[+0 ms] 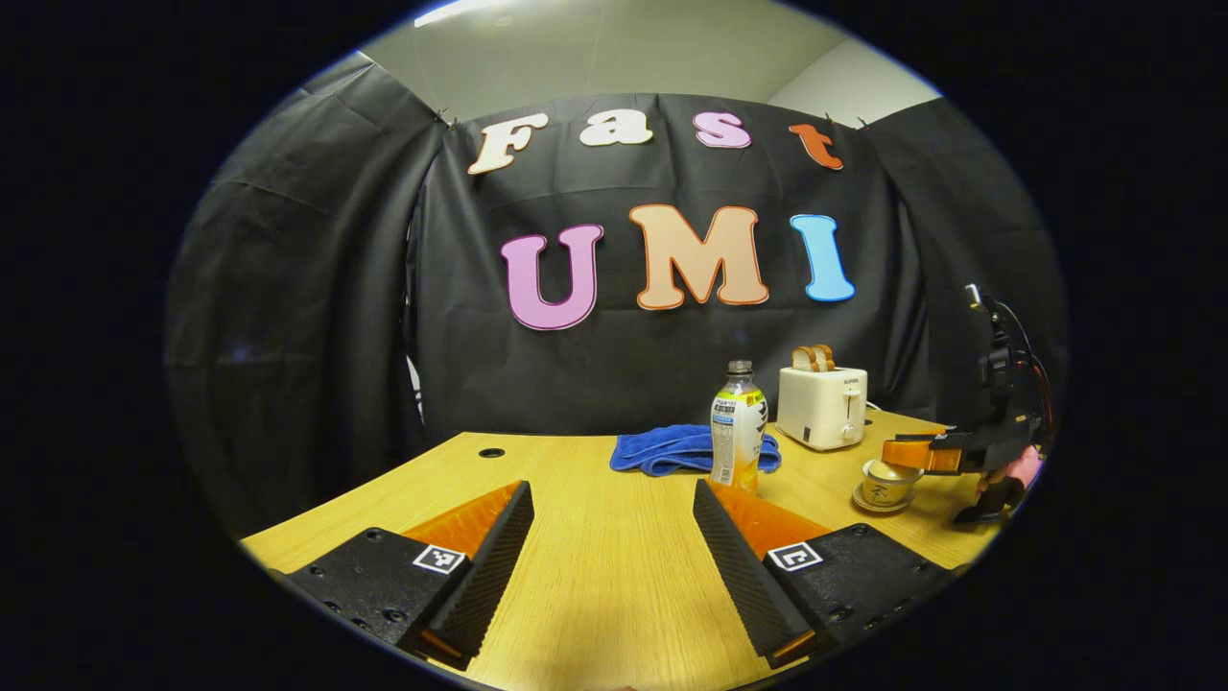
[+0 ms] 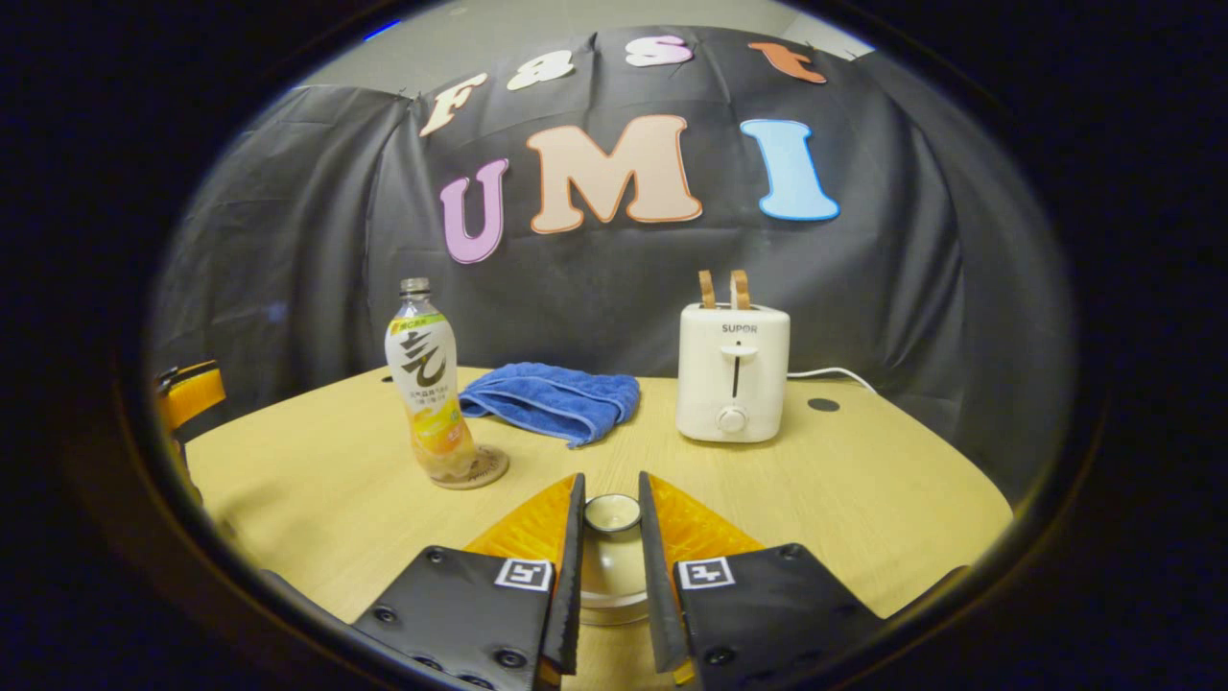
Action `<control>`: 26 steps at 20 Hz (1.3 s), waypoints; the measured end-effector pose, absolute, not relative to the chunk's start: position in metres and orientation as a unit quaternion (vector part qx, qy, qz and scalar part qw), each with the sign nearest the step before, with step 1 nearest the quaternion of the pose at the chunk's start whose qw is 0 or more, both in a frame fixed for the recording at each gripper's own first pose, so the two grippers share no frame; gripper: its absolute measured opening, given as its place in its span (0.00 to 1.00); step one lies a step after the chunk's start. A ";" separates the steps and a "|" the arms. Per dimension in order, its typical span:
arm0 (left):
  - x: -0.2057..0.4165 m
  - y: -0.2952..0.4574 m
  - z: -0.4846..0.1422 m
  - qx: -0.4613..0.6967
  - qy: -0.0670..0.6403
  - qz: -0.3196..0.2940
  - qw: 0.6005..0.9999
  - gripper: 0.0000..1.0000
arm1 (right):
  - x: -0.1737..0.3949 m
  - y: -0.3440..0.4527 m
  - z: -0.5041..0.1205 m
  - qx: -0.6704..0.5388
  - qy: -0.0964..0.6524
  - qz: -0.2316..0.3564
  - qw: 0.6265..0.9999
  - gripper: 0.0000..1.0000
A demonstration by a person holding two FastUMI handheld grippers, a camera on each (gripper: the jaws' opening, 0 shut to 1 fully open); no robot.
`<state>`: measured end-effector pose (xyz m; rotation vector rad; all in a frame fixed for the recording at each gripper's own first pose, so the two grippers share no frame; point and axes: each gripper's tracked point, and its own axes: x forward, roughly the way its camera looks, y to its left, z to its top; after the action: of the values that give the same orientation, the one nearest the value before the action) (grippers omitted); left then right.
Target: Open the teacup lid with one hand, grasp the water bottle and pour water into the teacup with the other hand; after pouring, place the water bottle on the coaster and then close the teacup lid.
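Observation:
A plastic water bottle (image 2: 427, 384) with a little orange drink stands upright on a round coaster (image 2: 491, 468), left of centre on the wooden table. In the right gripper view my right gripper (image 2: 611, 491) is shut on the knob of the teacup lid (image 2: 612, 514), with the lid resting on the cup below. The left gripper view shows the bottle (image 1: 738, 422) ahead and the teacup (image 1: 887, 486) on its saucer at the right, under the right gripper (image 1: 923, 454). My left gripper (image 1: 612, 485) hovers low over the table's front, open and holding nothing.
A folded blue towel (image 2: 552, 398) lies behind the bottle. A white toaster (image 2: 732, 374) with two bread slices stands at the back right, its cord trailing right. Bare tabletop (image 1: 595, 576) stretches in front of the left gripper.

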<state>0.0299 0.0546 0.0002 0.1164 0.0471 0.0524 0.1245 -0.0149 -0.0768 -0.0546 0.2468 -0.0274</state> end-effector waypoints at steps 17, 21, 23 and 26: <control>0.031 0.040 0.002 0.057 0.022 0.011 0.998 0.98 | 0.072 -0.053 -0.006 -0.005 0.033 -0.050 0.998 0.94; 0.031 0.037 0.002 0.061 0.021 0.009 0.998 0.98 | 0.042 -0.073 0.000 -0.004 0.020 -0.079 0.997 0.92; 0.030 0.036 0.000 0.064 0.022 0.008 0.998 0.98 | 0.029 -0.082 0.001 -0.007 0.016 -0.092 0.996 0.91; 0.030 0.034 -0.001 0.066 0.023 0.008 0.998 0.98 | 0.015 -0.087 0.000 -0.005 0.013 -0.099 0.995 0.89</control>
<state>0.0303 0.0338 -0.0005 0.1320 0.0467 0.0164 0.0154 -0.0874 0.0002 -0.0097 0.0260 -0.1987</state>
